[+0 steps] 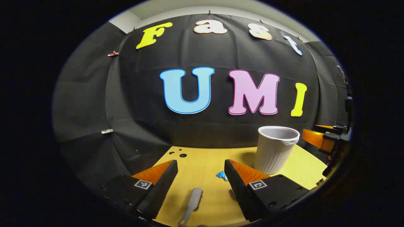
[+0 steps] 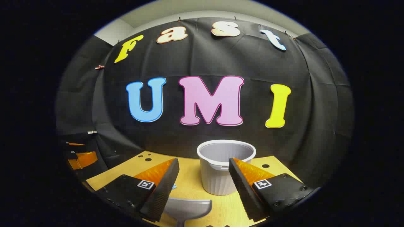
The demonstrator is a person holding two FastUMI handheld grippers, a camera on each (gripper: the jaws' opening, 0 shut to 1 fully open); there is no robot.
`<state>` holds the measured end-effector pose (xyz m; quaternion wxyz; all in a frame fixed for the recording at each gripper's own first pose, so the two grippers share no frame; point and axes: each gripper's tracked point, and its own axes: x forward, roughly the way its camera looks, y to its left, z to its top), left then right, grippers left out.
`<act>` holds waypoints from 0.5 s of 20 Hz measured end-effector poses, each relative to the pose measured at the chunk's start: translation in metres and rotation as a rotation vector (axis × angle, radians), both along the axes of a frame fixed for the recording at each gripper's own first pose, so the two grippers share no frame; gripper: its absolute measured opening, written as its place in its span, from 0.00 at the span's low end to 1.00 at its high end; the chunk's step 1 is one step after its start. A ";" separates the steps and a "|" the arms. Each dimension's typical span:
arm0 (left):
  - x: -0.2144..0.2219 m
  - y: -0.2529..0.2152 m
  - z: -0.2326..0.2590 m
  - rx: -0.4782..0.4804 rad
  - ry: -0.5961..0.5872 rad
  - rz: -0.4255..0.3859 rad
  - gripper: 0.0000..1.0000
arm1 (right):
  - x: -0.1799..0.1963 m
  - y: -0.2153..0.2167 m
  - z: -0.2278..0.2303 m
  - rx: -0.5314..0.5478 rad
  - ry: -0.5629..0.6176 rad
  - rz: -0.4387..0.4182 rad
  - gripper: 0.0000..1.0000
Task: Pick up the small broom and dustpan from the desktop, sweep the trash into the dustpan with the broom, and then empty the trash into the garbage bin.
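Currently left tool (image 1: pixel 201 178) spread wide, gripping nothing, poised above small grey plastic broom (image 1: pixel 193 203) lying flat on light wooden table (image 1: pixel 202 157), handle running toward the near edge. Crumpled blue scrap of trash (image 1: pixel 222 175) just beyond, close beside the tool's far finger. Right tool (image 2: pixel 204 176) likewise parted and empty, hanging over grey plastic dustpan (image 2: pixel 187 208) at the near edge of the table. Pale grey ribbed plastic garbage bin (image 2: pixel 221 170) standing upright straight ahead, near the dustpan.

Risks, as judgement: broom handle thin and flat on the table, so a descent slightly off line likely pinches one side and skids or spins it out of reach. Trash scrap light; a careless brush from finger or bristles could flick it away from the dustpan or off the table. Bin close to right tool; a wide lift could knock it over.

Bin interior: nothing seen inside, bottom not visible. Dustpan scoop looks bare.
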<state>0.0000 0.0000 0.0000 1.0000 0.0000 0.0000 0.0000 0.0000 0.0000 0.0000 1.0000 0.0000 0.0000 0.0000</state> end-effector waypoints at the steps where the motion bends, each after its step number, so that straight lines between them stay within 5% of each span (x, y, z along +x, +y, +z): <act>1: 0.003 0.004 -0.004 0.004 0.005 -0.005 0.95 | 0.001 0.003 -0.004 0.012 0.015 -0.009 0.98; 10: 0.016 0.030 -0.037 -0.034 0.077 -0.043 0.95 | -0.001 0.028 -0.034 0.030 0.120 -0.035 0.98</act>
